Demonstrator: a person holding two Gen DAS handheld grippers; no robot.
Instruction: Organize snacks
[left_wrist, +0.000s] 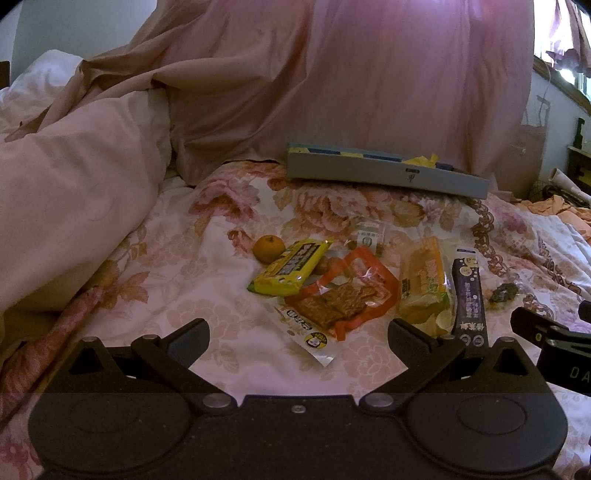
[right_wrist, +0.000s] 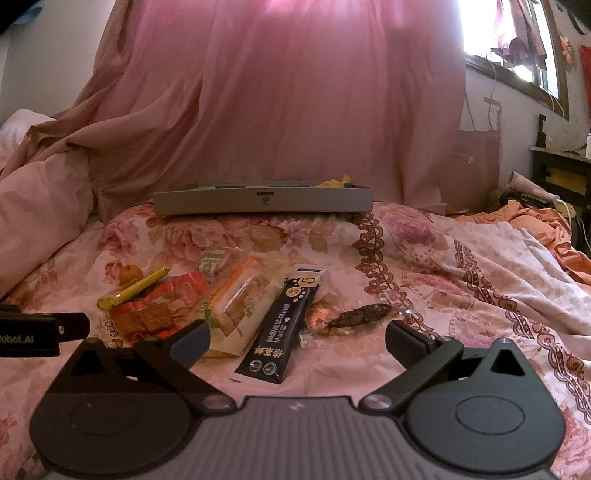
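Snacks (left_wrist: 351, 288) overlap on the bedspread (left_wrist: 184, 288), lower packets partly hidden; both grippers' jaws spread, empty.

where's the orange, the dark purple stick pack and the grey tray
orange (left_wrist: 269, 249), left wrist view, on the middle of its peel
dark purple stick pack (right_wrist: 284, 322), right wrist view, on the middle of its printed face
grey tray (right_wrist: 221, 202), right wrist view, on its front wall
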